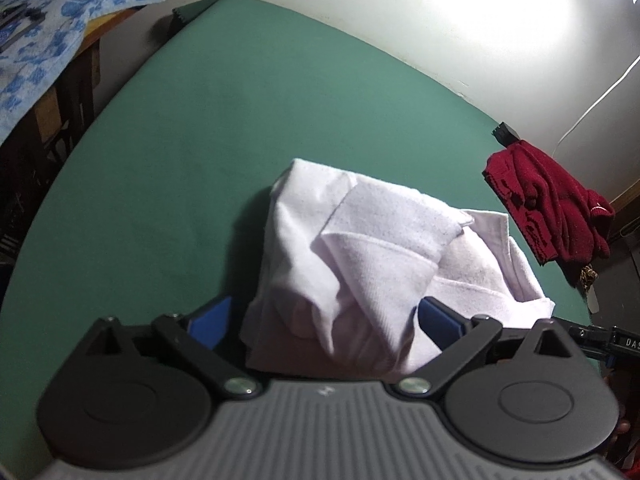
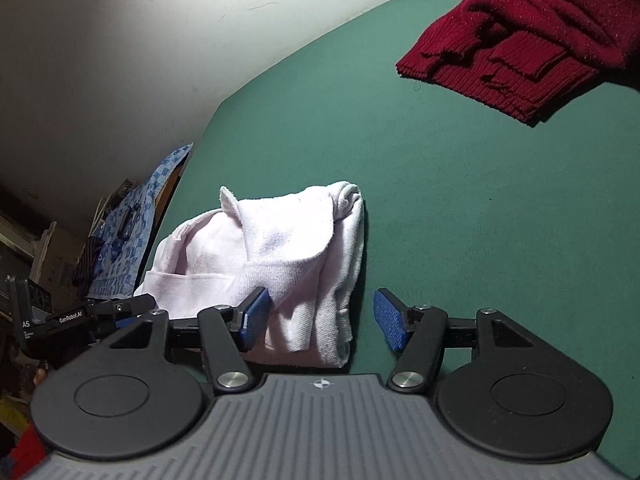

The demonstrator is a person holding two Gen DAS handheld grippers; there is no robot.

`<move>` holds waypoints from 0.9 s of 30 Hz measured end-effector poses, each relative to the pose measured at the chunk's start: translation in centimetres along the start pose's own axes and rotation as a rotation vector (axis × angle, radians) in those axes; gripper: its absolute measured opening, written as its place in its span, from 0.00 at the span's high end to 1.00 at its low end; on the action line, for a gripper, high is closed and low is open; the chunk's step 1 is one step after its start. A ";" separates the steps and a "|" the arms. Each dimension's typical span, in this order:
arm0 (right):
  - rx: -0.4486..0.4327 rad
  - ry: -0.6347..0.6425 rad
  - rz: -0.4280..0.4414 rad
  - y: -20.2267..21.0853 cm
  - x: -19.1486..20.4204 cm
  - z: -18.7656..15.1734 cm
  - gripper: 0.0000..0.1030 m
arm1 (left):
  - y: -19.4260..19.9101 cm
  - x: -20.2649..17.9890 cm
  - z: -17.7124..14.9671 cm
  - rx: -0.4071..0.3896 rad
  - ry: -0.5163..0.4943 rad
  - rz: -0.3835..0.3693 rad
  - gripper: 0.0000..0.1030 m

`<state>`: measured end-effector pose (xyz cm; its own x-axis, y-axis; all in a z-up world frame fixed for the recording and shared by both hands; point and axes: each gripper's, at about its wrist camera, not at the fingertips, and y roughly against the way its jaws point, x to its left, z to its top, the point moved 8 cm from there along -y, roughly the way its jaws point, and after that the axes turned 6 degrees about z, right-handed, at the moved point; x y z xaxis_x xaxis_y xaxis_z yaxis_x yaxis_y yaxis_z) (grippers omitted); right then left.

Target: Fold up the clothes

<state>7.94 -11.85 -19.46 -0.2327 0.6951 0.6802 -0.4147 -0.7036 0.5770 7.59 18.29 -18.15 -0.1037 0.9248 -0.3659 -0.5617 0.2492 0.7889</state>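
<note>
far left, off the table edge: blue patterned cloth (image 1: 48, 40) draped over some furniture, not part of this.

left gripper (image 1: 326, 322) had its jaws wide apart, blue pads either side of the near end of the white garment (image 1: 360, 248). cloth sat between the pads but i couldn't tell if either pad touched it; nothing clamped.

white garment lay bunched in a rough multi-layer bundle on the green table (image 1: 180, 140), right in front of both grippers, long axis running roughly away from me toward the wall. folds looked loose and uneven, one flap lying over the top.

right gripper (image 2: 322, 326) also spread apart, straddling the garment's near right-hand edge: left pad over the cloth, right pad over bare green. not gripping.

both about equally near; left was centred on the bundle, right on its edge.

could fit a half-done fold or a rough finished one, can't settle which.

far right: red knit garment (image 2: 532, 40) heaped near the table's far corner, well apart from the white one.

readable text: "GenRobot.AI" and "AS" on the left gripper's body, seen from the right wrist; "DAS" on the right gripper's, seen from the left.
</note>
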 end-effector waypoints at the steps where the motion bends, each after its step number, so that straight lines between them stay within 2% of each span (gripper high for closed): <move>1: 0.014 -0.016 0.019 -0.2 -0.3 0.1 0.39 | -0.1 -0.2 0.0 -0.001 0.006 -0.002 0.01; 6: 0.052 -0.053 0.105 -0.9 -0.7 0.4 0.39 | -0.5 -0.5 0.3 -0.018 0.026 -0.021 0.01; 14: 0.044 -0.184 0.245 -1.6 -1.1 0.2 0.40 | -1.2 0.8 2.1 0.007 0.086 -0.160 0.01; 19: 0.048 -0.182 0.250 -2.3 -0.2 0.3 0.38 | -1.8 0.6 2.7 0.015 0.077 -0.202 0.01; 27: 0.000 -0.199 0.232 -2.9 0.5 0.3 0.39 | -2.2 0.8 2.9 0.005 0.100 -0.282 0.01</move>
<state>9.25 -9.52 -20.62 -0.1448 0.4730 0.8691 -0.3701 -0.8405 0.3957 11.08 19.32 -18.72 -0.0243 0.7864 -0.6173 -0.5758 0.4937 0.6516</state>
